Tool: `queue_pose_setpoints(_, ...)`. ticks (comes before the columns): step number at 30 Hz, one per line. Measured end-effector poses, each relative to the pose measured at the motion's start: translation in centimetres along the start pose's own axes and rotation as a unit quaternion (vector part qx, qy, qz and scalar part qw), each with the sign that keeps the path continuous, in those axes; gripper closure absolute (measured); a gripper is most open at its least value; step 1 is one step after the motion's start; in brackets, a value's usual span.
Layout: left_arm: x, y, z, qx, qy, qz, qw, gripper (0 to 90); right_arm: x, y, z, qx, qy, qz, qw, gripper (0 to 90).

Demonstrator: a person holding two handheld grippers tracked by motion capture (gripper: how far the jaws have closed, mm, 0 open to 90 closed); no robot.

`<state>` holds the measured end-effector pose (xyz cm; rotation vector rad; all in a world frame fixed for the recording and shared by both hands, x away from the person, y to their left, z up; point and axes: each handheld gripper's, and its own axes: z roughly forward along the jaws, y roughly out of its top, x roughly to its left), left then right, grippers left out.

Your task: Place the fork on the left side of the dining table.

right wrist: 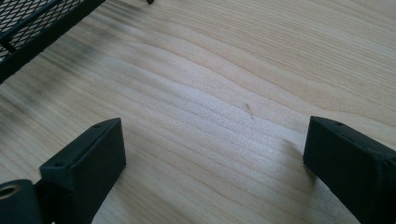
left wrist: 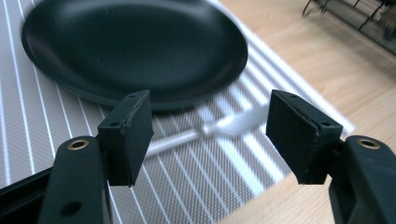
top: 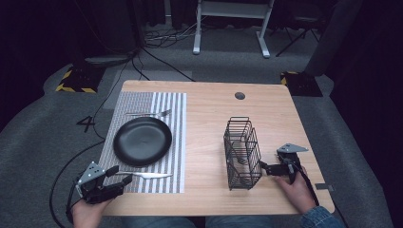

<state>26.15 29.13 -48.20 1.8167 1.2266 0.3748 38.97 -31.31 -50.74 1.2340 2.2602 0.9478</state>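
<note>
A: Left tool [left wrist: 210, 135]?
B: Jaws apart, empty, over the knife [left wrist: 219, 127] on the striped mat [left wrist: 224, 186], beside the black plate [left wrist: 130, 51].
A: Right tool [right wrist: 215, 163]?
B: Jaws apart, empty, above the table [right wrist: 243, 70] near the wire basket [top: 242, 152].

**Bright counter, dark room, soft close-ups**

In the high view the wooden counter [top: 214, 142] is evenly lit from above while the room behind and to both sides sinks into near black. Shadows are short and soft; the wire basket [top: 242, 152] casts only a faint one. The picture is low in detail and slightly grainy.

In the left gripper view the black plate [left wrist: 135, 51] shows a dull sheen and motion smear, the knife [left wrist: 224, 127] is blurred and washed out, and the placemat [left wrist: 196, 186] stripes are sharp only nearby.

In the right gripper view a pale glare patch lies on the wood grain, and the mesh at the upper left is out of focus.
</note>
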Motion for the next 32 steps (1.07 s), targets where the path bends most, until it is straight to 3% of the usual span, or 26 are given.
queue_pose_setpoints(4, -0.5, -1.0, 0.9, 0.025, 0.011, 0.011, 0.9996, 30.4, 0.0, 0.0, 0.0, -0.001, 0.001, -0.001, 1.0000, 6.2)
queue_pose_setpoints(11, -1.3, -1.4, 1.6, 0.045, 0.025, 0.039, 0.9979, 29.2, 0.0, 0.0, -0.1, -0.002, 0.002, 0.001, 1.0000, 6.5)
queue_pose_setpoints(13, -1.7, -1.5, 2.0, 0.061, 0.034, 0.056, 0.9960, 27.9, 0.0, 0.0, -0.1, -0.002, 0.003, 0.001, 1.0000, 6.5)
queue_pose_setpoints(16, -1.9, -1.5, 2.3, 0.065, 0.034, 0.066, 0.9951, 25.4, 0.0, 0.0, -0.1, -0.002, 0.003, 0.000, 1.0000, 6.5)
queue_pose_setpoints(17, -2.2, -1.6, 2.4, 0.069, 0.035, 0.080, 0.9938, 23.5, 0.0, -0.1, -0.1, -0.002, 0.003, 0.001, 1.0000, 6.6)
queue_pose_setpoints(23, -2.3, -2.2, 3.1, 0.087, 0.042, 0.101, 0.9902, 16.6, 0.0, -0.1, -0.1, -0.002, 0.003, 0.000, 1.0000, 6.7)
queue_pose_setpoints(28, -2.1, -2.6, 3.1, 0.073, 0.031, 0.104, 0.9915, 13.6, 0.0, -0.1, -0.1, -0.002, 0.003, 0.000, 1.0000, 6.8)
queue_pose_setpoints(31, -2.1, -3.4, 3.5, 0.043, 0.021, 0.108, 0.9930, 3.9, 0.0, -0.1, -0.1, -0.002, 0.003, 0.000, 1.0000, 6.8)
queue_pose_setpoints(32, -2.1, -3.4, 3.5, 0.043, 0.021, 0.108, 0.9930, 3.6, 0.0, -0.1, -0.1, -0.002, 0.003, 0.000, 1.0000, 6.8)
